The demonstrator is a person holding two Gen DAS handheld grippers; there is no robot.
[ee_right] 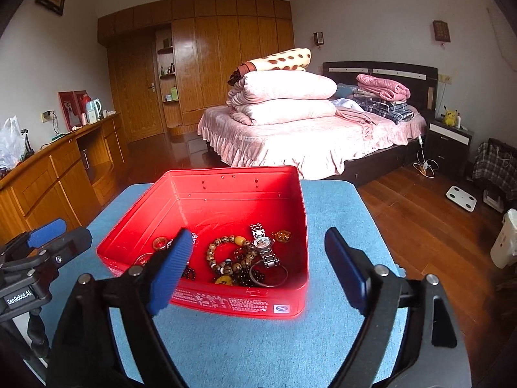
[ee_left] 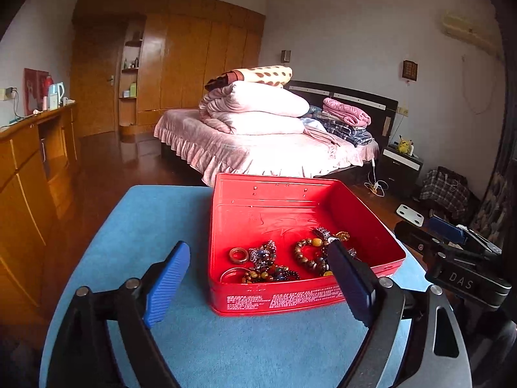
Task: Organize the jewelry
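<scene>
Left gripper (ee_left: pixel 258 258) empty, right gripper (ee_right: pixel 255 252) empty, jewelry (ee_right: pixel 245 255) in red tin (ee_right: pixel 206 194)

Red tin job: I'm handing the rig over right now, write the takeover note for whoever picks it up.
Left gripper: open, empty, in front of the tin's near wall.
Right gripper: open, empty, same approach from the other side.
Red tin: lidless, on the blue cloth-covered table.
Inside, all piled toward the near end: metal watch, brown bead bracelet, amber pendant, small ring, dark bead strands, thin bangle.
Done: jewelry is all in the tin; nothing lies on the cloth.
Left: pieces are tangled and unsorted; nothing to sort them into is in view.
</scene>
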